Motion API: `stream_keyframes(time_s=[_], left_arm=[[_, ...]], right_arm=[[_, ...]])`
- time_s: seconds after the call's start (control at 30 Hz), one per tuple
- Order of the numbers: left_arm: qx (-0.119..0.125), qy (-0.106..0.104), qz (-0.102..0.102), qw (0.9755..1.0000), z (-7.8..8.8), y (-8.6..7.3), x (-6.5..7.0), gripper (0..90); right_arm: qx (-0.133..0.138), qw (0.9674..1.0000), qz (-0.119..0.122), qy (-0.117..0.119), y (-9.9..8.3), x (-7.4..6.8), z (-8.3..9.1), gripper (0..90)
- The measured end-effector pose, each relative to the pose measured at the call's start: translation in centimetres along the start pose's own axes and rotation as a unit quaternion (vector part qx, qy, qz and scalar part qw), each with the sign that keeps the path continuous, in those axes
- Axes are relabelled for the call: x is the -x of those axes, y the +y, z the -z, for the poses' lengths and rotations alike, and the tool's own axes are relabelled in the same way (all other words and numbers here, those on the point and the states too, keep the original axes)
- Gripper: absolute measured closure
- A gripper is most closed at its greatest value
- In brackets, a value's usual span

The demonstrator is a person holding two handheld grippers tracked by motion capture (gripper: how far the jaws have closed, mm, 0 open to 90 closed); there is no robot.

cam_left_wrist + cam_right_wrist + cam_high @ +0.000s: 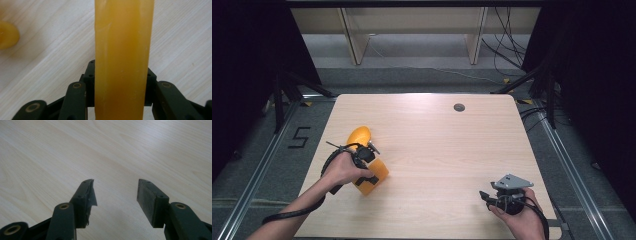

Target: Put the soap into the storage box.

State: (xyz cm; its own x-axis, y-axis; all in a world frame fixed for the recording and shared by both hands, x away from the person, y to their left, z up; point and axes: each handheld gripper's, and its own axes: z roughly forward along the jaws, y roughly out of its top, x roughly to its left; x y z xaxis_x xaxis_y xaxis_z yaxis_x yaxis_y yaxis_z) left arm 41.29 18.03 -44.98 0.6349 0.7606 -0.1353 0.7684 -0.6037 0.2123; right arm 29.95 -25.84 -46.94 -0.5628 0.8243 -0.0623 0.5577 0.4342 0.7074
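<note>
An orange block-shaped piece (373, 177) sits at the table's left front, and my left gripper (367, 176) is shut on it. In the left gripper view the same orange piece (123, 57) stands as a tall slab between the two black jaws. A second orange piece with a rounded top (358, 136) lies just behind it on the table, and shows as a rounded orange edge (7, 33) at the left of that view. My right gripper (487, 196) rests near the right front edge, and in the right gripper view it (116, 195) is open over bare wood.
The light wooden table (437, 150) has a round grey grommet (459, 107) near its far edge. Black stands and cables lie on the floor around the table, with a wooden shelf frame behind.
</note>
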Motion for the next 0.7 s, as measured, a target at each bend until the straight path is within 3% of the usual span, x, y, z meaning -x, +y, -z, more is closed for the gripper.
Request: stream_keyframes(time_s=[0.03,0.07,0.23,0.4,0.5,0.63,0.67,0.7], left_arm=[[0.015,0.004,0.020,0.9997,0.5,-0.1,0.0,60.3],[0.015,0.004,0.020,0.9997,0.5,-0.1,0.0,60.4],[0.025,0.024,0.063,0.9974,1.7,-0.1,-0.3,60.4],[0.032,0.036,0.080,0.9956,2.1,0.0,-0.7,60.5],[0.045,0.043,0.109,0.9921,2.6,0.2,-1.3,60.5],[0.047,0.045,0.119,0.9908,2.8,0.2,-1.9,60.5],[0.050,0.045,0.122,0.9903,2.9,0.2,-2.1,60.5],[0.046,0.048,0.137,0.9884,3.1,0.3,-2.1,60.5]], right_arm=[[0.001,1.0000,-0.006,0.001,0.0,0.0,0.1,47.8],[0.001,1.0000,-0.006,0.001,0.0,0.0,0.1,47.8],[0.011,0.9999,-0.010,-0.002,0.0,0.1,0.2,48.1],[0.011,0.9999,-0.009,0.000,0.1,0.1,0.2,48.4],[0.014,0.9998,-0.013,0.003,0.0,0.0,0.3,48.4],[0.021,0.9997,-0.005,0.008,0.0,0.2,0.1,48.4],[0.018,0.9998,-0.009,0.003,0.0,0.1,0.3,48.4],[0.013,0.9996,-0.025,0.004,0.0,-0.1,0.3,48.4]])
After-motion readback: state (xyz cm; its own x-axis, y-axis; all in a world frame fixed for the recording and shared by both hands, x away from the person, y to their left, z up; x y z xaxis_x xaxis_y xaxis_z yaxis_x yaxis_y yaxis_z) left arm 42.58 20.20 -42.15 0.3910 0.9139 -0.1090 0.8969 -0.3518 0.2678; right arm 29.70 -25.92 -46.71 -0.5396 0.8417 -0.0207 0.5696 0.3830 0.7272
